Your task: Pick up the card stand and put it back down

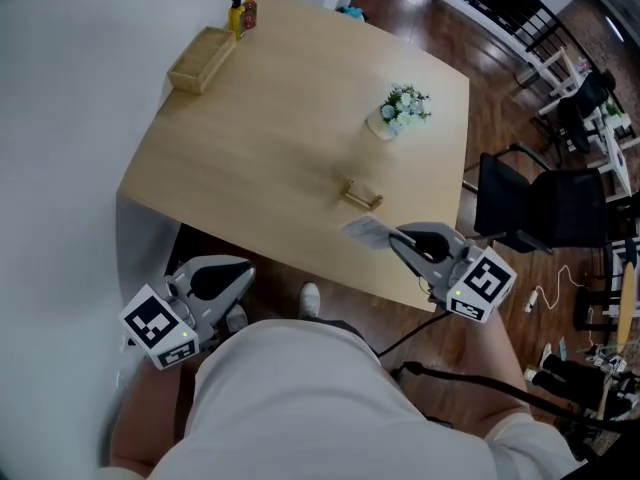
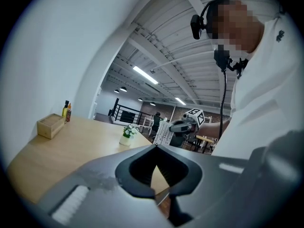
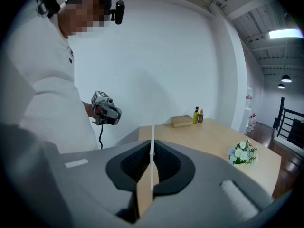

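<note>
Looking down, head view: the card stand [image 1: 360, 196], a small wooden bar, lies on the table [image 1: 250, 138] between the flower pot [image 1: 400, 113] and the near edge, with nothing touching it.
Right claw, head view: the right gripper [image 1: 398, 238] hangs over the near edge just short of the stand, with a pale card [image 1: 365, 231] jutting from its tip toward it.
Left claw, head view: the left gripper [image 1: 245, 270] sits low, off the table's near corner and well apart from the stand.
Left gripper view: the left gripper's [image 2: 155, 147] jaws meet at the tips with nothing between them. The stand does not show.
Right gripper view: the right gripper [image 3: 152, 144] is pinched on the thin card [image 3: 152, 129], seen edge-on and standing upright. The gripper body hides the stand.
Handling, judged: the stand looks light, stiff and sturdy. It may skate on the smooth top.
Where to grip, judged: across its narrow width at mid-length, jaws square to its long sides.
Snag, judged: the nearer claw is occupied by the card.
</note>
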### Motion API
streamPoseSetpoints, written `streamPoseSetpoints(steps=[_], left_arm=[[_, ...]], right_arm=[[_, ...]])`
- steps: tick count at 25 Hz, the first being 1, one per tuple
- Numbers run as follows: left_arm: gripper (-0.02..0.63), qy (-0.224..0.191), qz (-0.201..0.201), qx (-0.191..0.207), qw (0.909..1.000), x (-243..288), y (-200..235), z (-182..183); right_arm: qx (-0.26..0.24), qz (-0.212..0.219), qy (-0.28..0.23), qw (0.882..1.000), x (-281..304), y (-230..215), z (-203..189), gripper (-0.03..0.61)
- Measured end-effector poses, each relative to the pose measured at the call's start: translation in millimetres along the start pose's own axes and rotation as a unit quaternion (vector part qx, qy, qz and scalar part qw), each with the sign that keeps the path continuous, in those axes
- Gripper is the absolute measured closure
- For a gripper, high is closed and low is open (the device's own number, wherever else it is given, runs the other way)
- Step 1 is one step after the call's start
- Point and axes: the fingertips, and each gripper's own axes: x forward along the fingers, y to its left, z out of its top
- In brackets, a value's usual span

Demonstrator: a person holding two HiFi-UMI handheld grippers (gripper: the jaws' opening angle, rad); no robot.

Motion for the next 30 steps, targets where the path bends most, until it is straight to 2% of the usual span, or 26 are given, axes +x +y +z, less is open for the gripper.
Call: streamPoseSetpoints(steps=[8, 17, 30], left_arm=[[0.611, -0.002, 0.042, -0.011, 0.999, 30, -1, 4], [0.611, 0.003, 0.083, -0.026, 0.9962, 56, -11, 3], [0.611, 0.013, 0.111, -0.043, 0.9928, 76, -13, 1]], right_arm=[[-0.005, 0.023, 0.006, 1.0, 3, -69, -23, 0.558], [-0.007, 0.046, 0.015, 0.999, 19, -126, -52, 0.558], [0.014, 0.046, 0.031, 0.998, 48, -172, -94, 0.558]])
